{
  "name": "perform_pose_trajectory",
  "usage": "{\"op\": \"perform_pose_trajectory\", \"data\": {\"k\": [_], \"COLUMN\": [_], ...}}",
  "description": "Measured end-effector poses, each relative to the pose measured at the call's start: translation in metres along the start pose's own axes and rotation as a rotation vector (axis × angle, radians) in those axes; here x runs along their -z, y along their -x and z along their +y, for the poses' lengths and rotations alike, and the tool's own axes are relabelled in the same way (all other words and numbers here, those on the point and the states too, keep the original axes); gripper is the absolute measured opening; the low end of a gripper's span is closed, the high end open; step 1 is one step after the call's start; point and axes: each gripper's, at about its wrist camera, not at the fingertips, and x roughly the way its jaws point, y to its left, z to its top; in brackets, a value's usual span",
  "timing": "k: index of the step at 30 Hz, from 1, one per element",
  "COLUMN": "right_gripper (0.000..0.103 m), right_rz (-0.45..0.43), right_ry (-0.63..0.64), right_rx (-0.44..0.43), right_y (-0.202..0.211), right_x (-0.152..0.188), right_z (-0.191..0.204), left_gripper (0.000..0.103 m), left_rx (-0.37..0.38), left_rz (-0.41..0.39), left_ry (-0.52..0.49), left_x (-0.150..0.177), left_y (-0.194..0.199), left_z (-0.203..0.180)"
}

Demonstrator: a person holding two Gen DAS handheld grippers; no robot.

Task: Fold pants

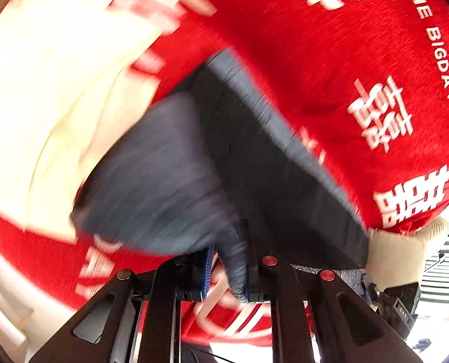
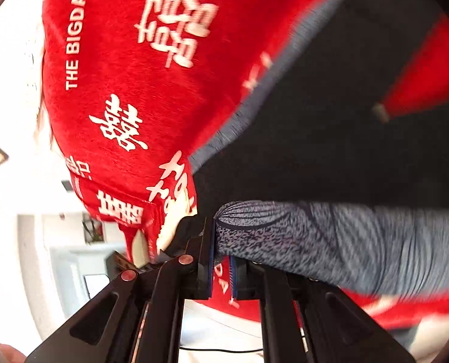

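Left wrist view is filled by a red cloth (image 1: 330, 60) printed with white characters, which seems to cover a bed or table, though which one cannot be told. Across it, from 11 o'clock down to 4 o'clock, hang the dark grey pants (image 1: 254, 151), lifted and blurred with motion. They look light, soft and limp, likely to sag and swing between holds, so a grip on the hems or waistband corners should control them best. At 6 o'clock the left gripper (image 1: 227, 275) is clenched on a bunched fold of the fabric.

Right wrist view shows the pants (image 2: 360, 121) spreading toward 2 o'clock, with a knit edge draped over the right gripper (image 2: 221, 269). It looks clenched on that edge. Both grippers appear raised and tilted, holding the garment apart.
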Motion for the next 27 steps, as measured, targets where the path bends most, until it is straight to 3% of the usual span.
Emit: {"op": "perform_pose_trajectory", "data": {"k": [4, 10, 14, 17, 18, 19, 20, 21, 22, 23, 25, 27], "right_gripper": [0.008, 0.008, 0.009, 0.009, 0.010, 0.013, 0.018, 0.022, 0.033, 0.048, 0.063, 0.063], "right_rz": [0.067, 0.183, 0.241, 0.260, 0.264, 0.266, 0.264, 0.258, 0.251, 0.237, 0.189, 0.178], "right_ry": [0.065, 0.096, 0.124, 0.060, 0.058, 0.065, 0.071, 0.072, 0.070, 0.073, 0.103, 0.165], "right_rx": [0.044, 0.153, 0.210, 0.146, 0.138, 0.145, 0.157, 0.162, 0.165, 0.169, 0.180, 0.176], "right_y": [-0.030, -0.104, -0.139, -0.143, -0.141, -0.138, -0.135, -0.129, -0.124, -0.117, -0.099, -0.086], "right_x": [-0.071, -0.162, -0.184, -0.189, -0.188, -0.188, -0.188, -0.190, -0.191, -0.193, -0.193, -0.187], "right_z": [0.013, -0.007, -0.031, -0.049, -0.049, -0.048, -0.047, -0.044, -0.042, -0.039, -0.026, -0.011], "left_gripper": [0.017, 0.017, 0.026, 0.028, 0.041, 0.056, 0.083, 0.087, 0.087, 0.087, 0.087, 0.087], "left_rx": [-0.047, -0.190, -0.238, -0.264, -0.272, -0.315, -0.368, -0.415, -0.423, -0.432, -0.462, -0.465], "left_rz": [-0.064, -0.083, -0.078, -0.060, -0.066, -0.097, -0.142, -0.210, -0.234, -0.240, -0.213, -0.140], "left_ry": [-0.061, -0.112, -0.098, -0.107, -0.115, -0.126, -0.136, -0.155, -0.177, -0.203, -0.230, -0.253], "left_x": [-0.056, -0.111, -0.126, -0.131, -0.131, -0.131, -0.129, -0.127, -0.123, -0.122, -0.117, -0.108], "left_y": [-0.027, -0.100, -0.128, -0.122, -0.117, -0.107, -0.095, -0.077, -0.066, -0.059, -0.061, -0.076], "left_z": [-0.040, -0.057, -0.056, -0.064, -0.068, -0.073, -0.075, -0.079, -0.081, -0.084, -0.088, -0.087]}}
